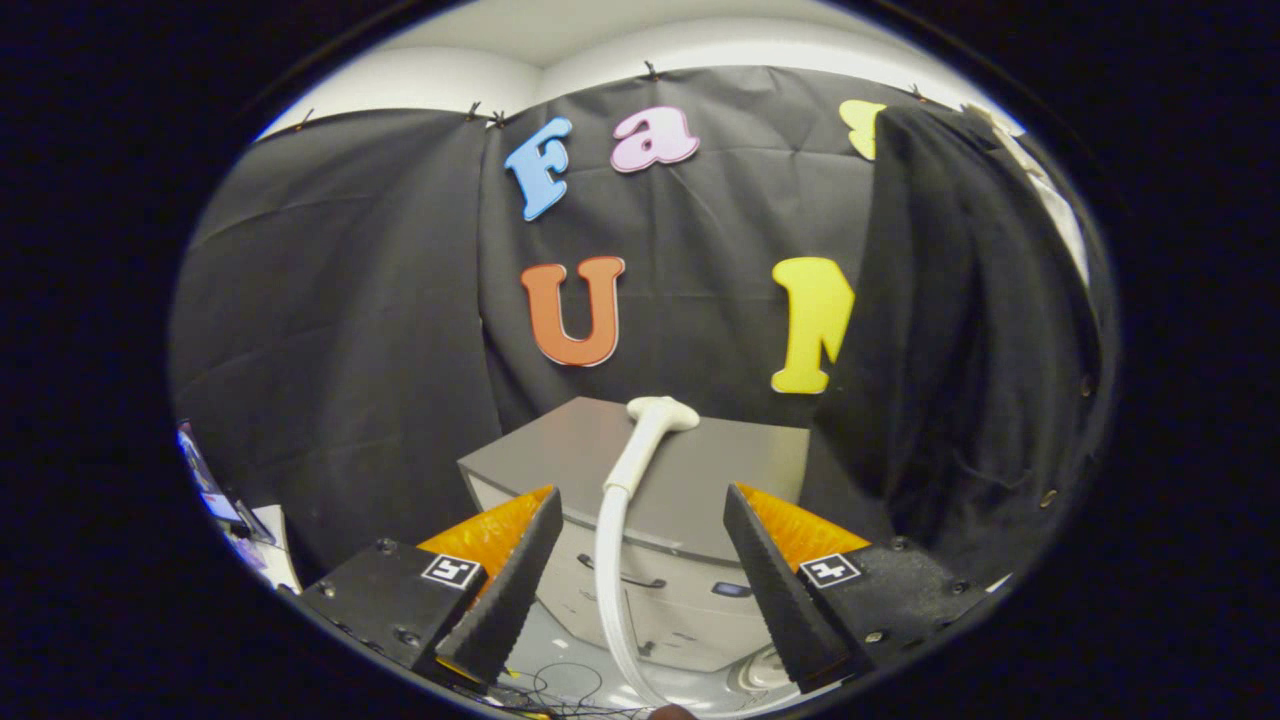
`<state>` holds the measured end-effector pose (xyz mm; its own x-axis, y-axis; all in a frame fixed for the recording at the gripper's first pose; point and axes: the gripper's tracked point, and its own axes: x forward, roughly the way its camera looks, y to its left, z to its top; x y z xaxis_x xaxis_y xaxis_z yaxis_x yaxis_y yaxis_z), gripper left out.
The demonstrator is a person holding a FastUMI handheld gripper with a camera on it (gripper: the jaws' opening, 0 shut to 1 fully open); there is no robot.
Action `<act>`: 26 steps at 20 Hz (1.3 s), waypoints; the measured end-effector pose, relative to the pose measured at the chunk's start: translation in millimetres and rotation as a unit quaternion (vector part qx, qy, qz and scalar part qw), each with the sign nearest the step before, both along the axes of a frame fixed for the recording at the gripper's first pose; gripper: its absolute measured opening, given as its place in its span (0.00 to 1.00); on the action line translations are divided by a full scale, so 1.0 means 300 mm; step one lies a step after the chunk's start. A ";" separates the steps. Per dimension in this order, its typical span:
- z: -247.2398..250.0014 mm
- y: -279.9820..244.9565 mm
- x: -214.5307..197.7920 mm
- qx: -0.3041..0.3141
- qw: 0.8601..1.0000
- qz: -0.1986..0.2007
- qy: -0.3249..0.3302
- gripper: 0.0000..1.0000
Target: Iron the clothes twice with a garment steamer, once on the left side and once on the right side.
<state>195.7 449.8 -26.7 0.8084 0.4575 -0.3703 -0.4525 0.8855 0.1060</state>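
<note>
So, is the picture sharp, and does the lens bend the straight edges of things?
In the gripper view, the focus is fairly sharp on the white steamer head with its hose and the open gripper; the fisheye bows the grey cabinet edges and the dark hanging garment; lighting is even, with no strong glare.

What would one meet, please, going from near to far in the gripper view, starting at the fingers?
Open gripper, its fingers holding nothing → white hose rising between them → steamer head on the grey cabinet → black cloth wall.
</note>
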 end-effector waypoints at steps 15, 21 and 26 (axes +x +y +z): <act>-0.348 0.276 0.570 -0.065 0.987 -0.069 0.127 0.95; -0.412 0.288 0.591 -0.077 0.982 -0.080 0.151 0.66; -0.432 0.313 0.593 -0.059 0.978 -0.069 0.186 0.49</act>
